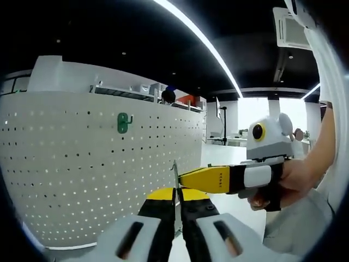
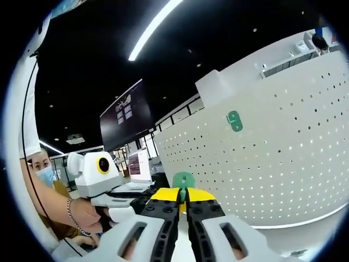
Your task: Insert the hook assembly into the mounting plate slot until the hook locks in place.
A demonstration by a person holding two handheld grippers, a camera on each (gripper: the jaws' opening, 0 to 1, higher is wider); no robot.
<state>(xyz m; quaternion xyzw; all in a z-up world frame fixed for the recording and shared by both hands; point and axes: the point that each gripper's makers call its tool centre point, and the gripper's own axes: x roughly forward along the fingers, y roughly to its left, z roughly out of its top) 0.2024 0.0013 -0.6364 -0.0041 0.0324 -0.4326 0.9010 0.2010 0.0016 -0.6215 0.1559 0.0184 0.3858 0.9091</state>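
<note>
**Two claws in front of a white pegboard, one green hook mounted, one green piece in the right claw**

Room: dark ceiling with long light strips [image 1: 202,41]; a ceiling vent unit [image 1: 292,27] far right in the left gripper view. A dark wall screen [image 2: 126,121] hangs far left in the right gripper view.

Pegboard [image 1: 82,180]: large, white, dotted with holes, upright. A green hook [image 1: 124,123] sits on its upper part, well apart from both claws; the same hook shows in the right gripper view [image 2: 234,121].

Person: a hand [image 1: 297,180] holds the right claw's body.

Left claw [image 1: 175,204]: jaws clenched together; whether they pinch the thin metal piece [image 1: 175,173] above the tips, cannot tell.

Right claw [image 2: 182,201]: jaws clenched on a green hook assembly [image 2: 183,180], near the board, not touching it. In the left gripper view its yellow jaw reaches to the thin piece.
</note>
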